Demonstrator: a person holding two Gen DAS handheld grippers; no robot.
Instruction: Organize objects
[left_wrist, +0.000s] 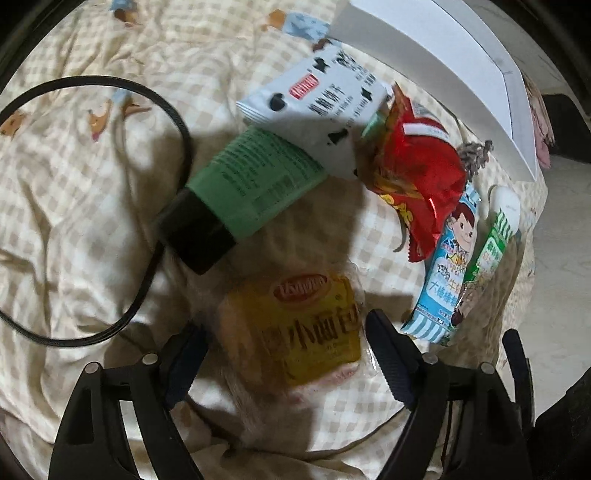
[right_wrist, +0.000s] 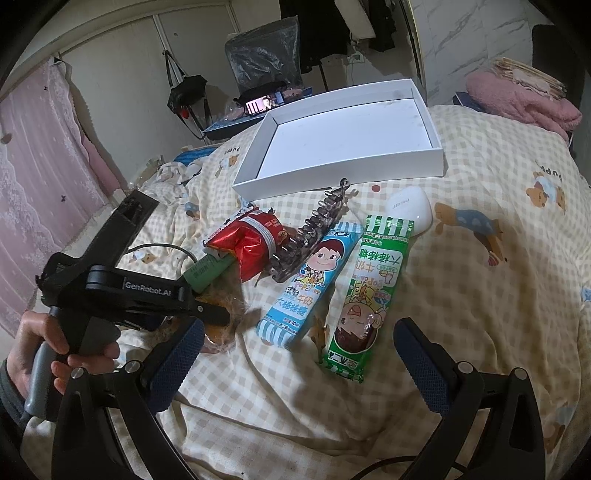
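A yellow bread packet (left_wrist: 310, 332) lies on the checked bedspread (left_wrist: 92, 221), and my left gripper (left_wrist: 284, 325) hangs open over it, one finger on each side, pads apart from the wrap. Behind it lie a green tube with a black cap (left_wrist: 255, 184), a white cow-spotted biscuit packet (left_wrist: 314, 99) and a red snack bag (left_wrist: 417, 166). My right gripper (right_wrist: 300, 325) is open and empty, low over the bed in front of a blue candy packet (right_wrist: 314, 277) and a green candy packet (right_wrist: 369, 291). An empty white box (right_wrist: 343, 162) sits farther back.
A black cable (left_wrist: 162, 110) loops across the bedspread left of the tube. A metal clip (right_wrist: 314, 229) and a small white case (right_wrist: 410, 210) lie near the box. A hand (right_wrist: 37, 339) holds the left gripper's handle. A pink blanket (right_wrist: 524, 103) is at the back right.
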